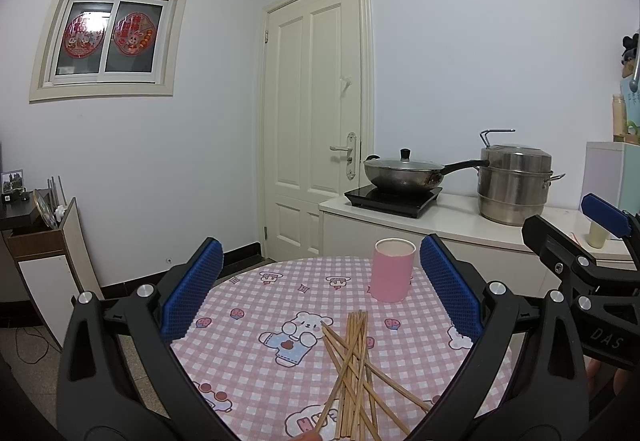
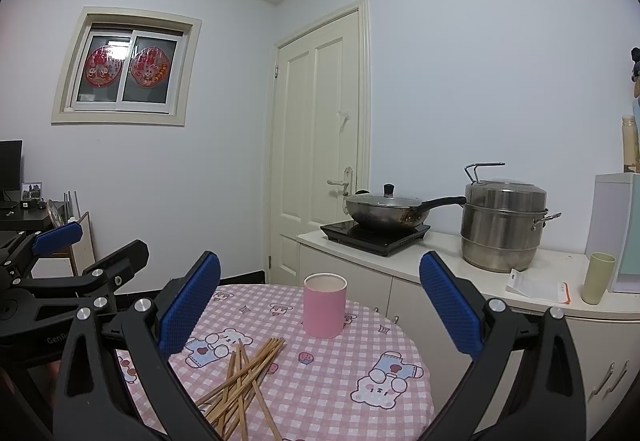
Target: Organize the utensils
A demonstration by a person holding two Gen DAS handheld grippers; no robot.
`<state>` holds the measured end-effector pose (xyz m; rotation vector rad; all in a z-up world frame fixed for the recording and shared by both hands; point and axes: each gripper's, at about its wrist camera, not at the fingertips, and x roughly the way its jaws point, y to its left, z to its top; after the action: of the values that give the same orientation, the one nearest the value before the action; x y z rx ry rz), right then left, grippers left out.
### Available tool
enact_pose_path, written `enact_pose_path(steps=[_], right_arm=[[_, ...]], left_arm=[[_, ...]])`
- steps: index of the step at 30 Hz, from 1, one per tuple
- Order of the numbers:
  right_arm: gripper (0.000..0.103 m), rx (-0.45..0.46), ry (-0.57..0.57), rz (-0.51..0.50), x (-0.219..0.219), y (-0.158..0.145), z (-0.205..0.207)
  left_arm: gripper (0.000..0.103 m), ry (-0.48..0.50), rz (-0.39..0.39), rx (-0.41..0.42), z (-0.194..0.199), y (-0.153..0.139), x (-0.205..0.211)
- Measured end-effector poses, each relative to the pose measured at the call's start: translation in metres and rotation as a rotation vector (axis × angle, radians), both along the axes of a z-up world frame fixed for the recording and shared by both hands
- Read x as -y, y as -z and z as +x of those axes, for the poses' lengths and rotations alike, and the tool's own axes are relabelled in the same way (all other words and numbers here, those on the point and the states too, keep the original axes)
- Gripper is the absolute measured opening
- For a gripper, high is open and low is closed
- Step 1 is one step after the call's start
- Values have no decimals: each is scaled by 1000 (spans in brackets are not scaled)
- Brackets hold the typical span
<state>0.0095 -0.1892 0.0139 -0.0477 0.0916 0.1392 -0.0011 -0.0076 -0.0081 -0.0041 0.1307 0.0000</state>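
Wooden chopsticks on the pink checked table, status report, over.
Left gripper and right gripper open, empty, above the table. Wooden chopsticks in a loose crossed pile on the pink checked tablecloth. Pink cylindrical cup upright behind them, nothing blocking.

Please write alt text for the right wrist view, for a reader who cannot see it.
The open right gripper hangs over a table in pink checked cloth, where loose chopsticks lie crossed in a pile near an upright pink cup. Behind, a counter holds a wok and steamer pot.
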Motion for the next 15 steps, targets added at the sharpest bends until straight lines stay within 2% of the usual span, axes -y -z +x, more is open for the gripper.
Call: enact_pose_path(steps=[15], right_arm=[[96,-4,0,0,0,2,1]], left_arm=[[97,-3,2,-2,5,9,-5]])
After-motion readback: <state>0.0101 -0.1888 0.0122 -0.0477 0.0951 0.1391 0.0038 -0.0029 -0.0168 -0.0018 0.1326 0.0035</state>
